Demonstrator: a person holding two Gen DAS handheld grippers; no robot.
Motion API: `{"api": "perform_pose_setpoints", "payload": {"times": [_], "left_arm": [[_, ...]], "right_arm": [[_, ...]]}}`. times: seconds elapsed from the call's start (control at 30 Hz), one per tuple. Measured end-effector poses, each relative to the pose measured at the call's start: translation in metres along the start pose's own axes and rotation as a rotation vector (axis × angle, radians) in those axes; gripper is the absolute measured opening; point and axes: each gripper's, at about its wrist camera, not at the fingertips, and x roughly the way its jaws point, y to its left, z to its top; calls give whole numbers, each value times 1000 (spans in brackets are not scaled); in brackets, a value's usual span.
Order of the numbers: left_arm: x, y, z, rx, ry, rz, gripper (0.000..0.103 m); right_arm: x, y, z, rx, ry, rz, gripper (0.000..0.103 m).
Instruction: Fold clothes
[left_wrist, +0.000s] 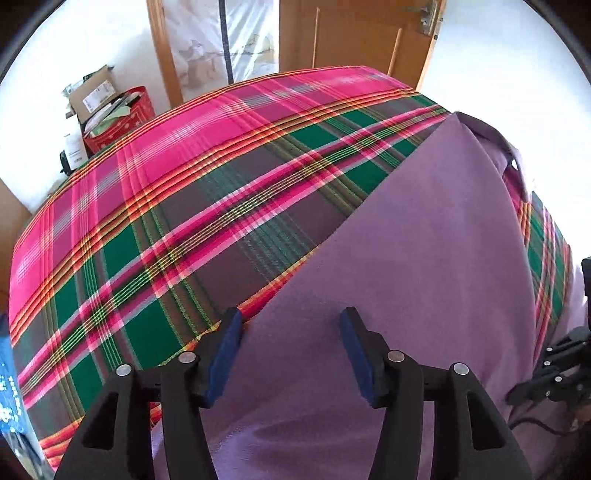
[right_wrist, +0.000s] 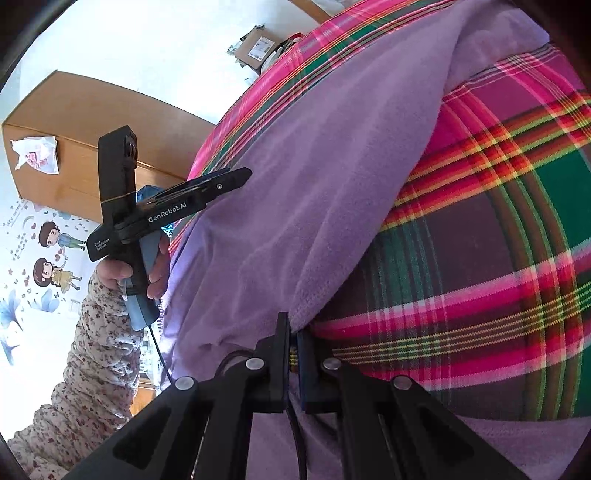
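Plaid bedcover (left_wrist: 155, 206), one, its far edges cut off by the frame. One purple garment (left_wrist: 424, 236) spread flat on it, lower part hidden under the grippers. Left gripper (left_wrist: 291, 332): jaws spread wide above the garment, nothing between them. Right gripper (right_wrist: 293, 332): jaws pressed together, pinching the garment's edge.

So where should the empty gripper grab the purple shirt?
Probably the purple shirt's straight edge lying on the plaid blanket, right by the open left gripper. Slide one finger under from the blanket side; the edge lies flat and free there. The right gripper already pinches another edge.
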Motion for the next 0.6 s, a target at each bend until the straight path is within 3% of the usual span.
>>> {"api": "perform_pose_setpoints", "payload": {"times": [0.03, 0.1, 0.13, 0.43, 0.6], "left_arm": [[0, 0, 0, -3, 0, -2, 45], [1, 0, 1, -8, -1, -5, 13], [1, -1, 2, -11, -1, -6, 5], [-8, 3, 12, -27, -107, 100, 4], [-2, 11, 16, -67, -109, 142, 4]], "right_arm": [[3, 1, 1, 2, -1, 1, 4], [10, 4, 4, 5, -4, 3, 4], [13, 6, 5, 7, -5, 4, 4], [25, 15, 17, 4, -9, -9, 4], [32, 21, 25, 2, -23, -17, 5]]}}
